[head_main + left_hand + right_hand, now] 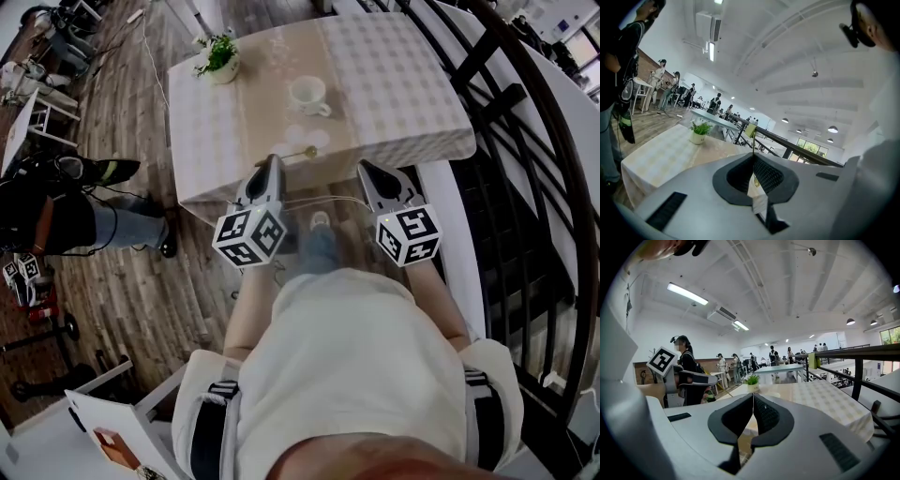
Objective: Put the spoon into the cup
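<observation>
As spoon [300, 153] lies near table edge [422, 150] | left gripper [273, 159], right gripper [364, 165] closed | cup [307, 94] beyond

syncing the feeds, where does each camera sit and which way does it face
Head view: on the person's head, looking steeply down at the table with cup and spoon; shows torso, left gripper, right gripper.
Left gripper view: on the left gripper, looking along its shut jaws across the table; its jaws fill the bottom.
Right gripper view: on the right gripper, along its shut jaws; the left gripper shows at left.
Shared: the potted plant shows in all three.
</observation>
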A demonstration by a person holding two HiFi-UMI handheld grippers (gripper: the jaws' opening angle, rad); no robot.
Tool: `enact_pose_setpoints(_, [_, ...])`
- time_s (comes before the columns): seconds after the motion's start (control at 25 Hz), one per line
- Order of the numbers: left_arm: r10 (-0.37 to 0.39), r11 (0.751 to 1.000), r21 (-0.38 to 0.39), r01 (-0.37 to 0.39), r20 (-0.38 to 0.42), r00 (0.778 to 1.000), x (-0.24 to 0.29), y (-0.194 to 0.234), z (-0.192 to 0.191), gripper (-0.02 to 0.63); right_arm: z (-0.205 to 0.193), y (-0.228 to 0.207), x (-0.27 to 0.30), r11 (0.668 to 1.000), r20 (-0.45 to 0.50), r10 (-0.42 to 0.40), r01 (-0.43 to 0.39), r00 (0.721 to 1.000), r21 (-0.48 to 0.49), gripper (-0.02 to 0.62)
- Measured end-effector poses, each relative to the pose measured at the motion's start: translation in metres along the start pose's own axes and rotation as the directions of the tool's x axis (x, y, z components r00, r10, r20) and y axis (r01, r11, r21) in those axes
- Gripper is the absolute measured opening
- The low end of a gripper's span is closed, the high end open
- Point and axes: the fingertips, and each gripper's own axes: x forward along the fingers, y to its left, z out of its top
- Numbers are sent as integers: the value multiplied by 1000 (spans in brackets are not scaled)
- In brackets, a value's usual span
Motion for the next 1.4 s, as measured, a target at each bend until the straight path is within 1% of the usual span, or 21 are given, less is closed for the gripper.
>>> enact_pose_setpoints(0.24, [-17, 1000, -10, 17, -18, 1000, 29, 14, 12, 5, 8, -8, 25, 1000, -24, -17, 17, 1000, -4, 2])
enact_pose_setpoints(0.44, [-29, 1000, -11, 29, -37, 999, 54, 27, 12, 5, 4, -16, 48, 1000, -41, -29, 29, 999, 5, 2])
enact_pose_setpoints(0.72, [-37, 999, -5, 36, -74, 997, 73, 28, -1, 5, -7, -29, 55, 999, -59, -46, 48, 997, 22, 2])
enact_pose_setpoints(1.08, [-57, 998, -20, 55, -140, 988, 109, 45, -19, 5, -24, -44, 82, 996, -101, -70, 75, 992, 45, 2])
enact_pose_setpoints(1.4, [-55, 998, -42, 47, -205, 977, 139, 65, -40, 5, -32, -50, 104, 995, -141, -70, 79, 988, 61, 2])
